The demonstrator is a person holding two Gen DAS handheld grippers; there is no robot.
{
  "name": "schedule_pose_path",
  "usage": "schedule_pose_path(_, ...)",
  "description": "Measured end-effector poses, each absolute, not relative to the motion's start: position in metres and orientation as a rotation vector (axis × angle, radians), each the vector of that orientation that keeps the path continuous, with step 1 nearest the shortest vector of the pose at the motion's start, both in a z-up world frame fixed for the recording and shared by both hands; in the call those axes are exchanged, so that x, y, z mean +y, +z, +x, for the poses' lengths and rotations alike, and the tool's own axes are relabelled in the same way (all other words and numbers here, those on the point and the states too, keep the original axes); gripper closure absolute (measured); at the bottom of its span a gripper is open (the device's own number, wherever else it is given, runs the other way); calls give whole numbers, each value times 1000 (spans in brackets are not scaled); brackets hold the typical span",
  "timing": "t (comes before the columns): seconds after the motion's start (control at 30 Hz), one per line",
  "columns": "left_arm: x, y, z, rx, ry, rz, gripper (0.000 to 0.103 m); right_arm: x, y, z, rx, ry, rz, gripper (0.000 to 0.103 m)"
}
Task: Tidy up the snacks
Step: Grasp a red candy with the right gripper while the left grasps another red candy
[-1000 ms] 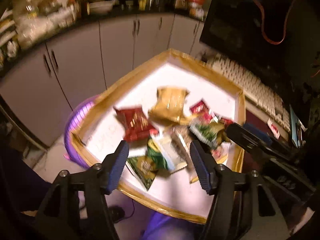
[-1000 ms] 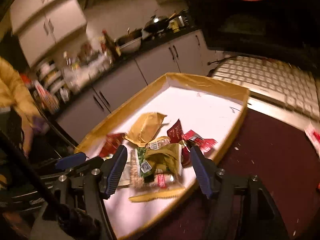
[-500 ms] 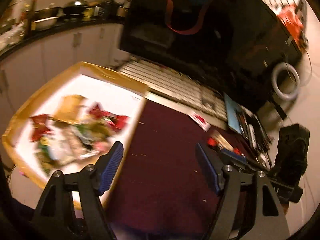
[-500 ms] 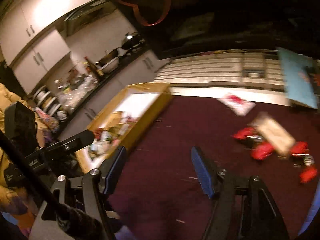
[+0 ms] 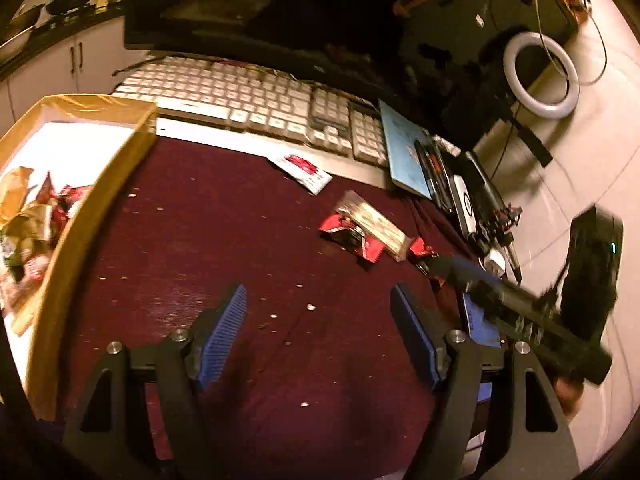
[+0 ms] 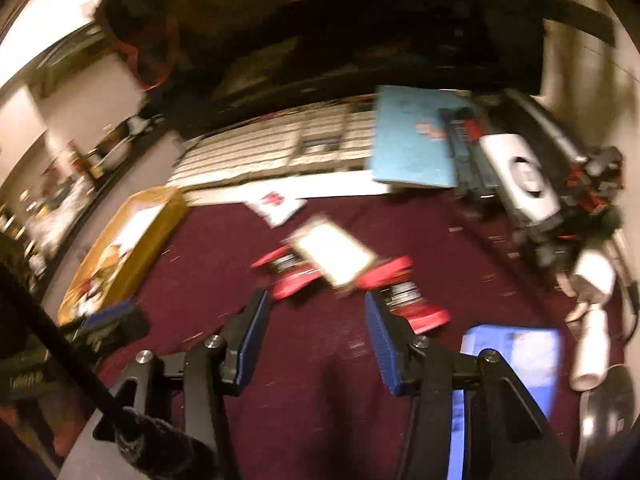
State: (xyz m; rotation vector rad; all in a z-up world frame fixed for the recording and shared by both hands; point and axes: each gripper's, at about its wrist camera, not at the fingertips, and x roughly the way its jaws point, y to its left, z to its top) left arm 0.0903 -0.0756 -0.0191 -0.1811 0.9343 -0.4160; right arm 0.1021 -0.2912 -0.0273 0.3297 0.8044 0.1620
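A dim kitchen with pale cabinets [image 5: 76,60] sits behind a desk covered in a maroon cloth [image 5: 224,240] flecked with crumbs. A dark monitor [image 5: 248,4] stands at the back, a white keyboard [image 5: 256,100] below it, and a ring light [image 5: 540,76] off right. At the left is a tan-edged tray [image 5: 100,184] heaped with snack packets [image 5: 28,232]. Near the cloth's middle lie 2 red packets [image 6: 296,272] under a pale bar [image 6: 336,252], and a white sachet [image 5: 304,168] lies by the keyboard. The left gripper [image 5: 318,328] hangs wide apart over bare cloth; the right gripper [image 6: 316,336] is closing, nothing between its jaws.
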Motion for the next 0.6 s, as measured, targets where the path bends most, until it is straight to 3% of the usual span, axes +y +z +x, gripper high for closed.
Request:
schedule_pose_path(0.27,-91,-25,93,963,-412,-154,28,-311,-48,133,924,85,342,65)
schedule_pose_path(0.4,-94,-26,98,972,-409,-159,28,-305,-58,136,965,68,325,85)
schedule_pose_path(0.6,-107,-34,120,1023,-417,-194,29,-296,-53,113,906,73,338,89)
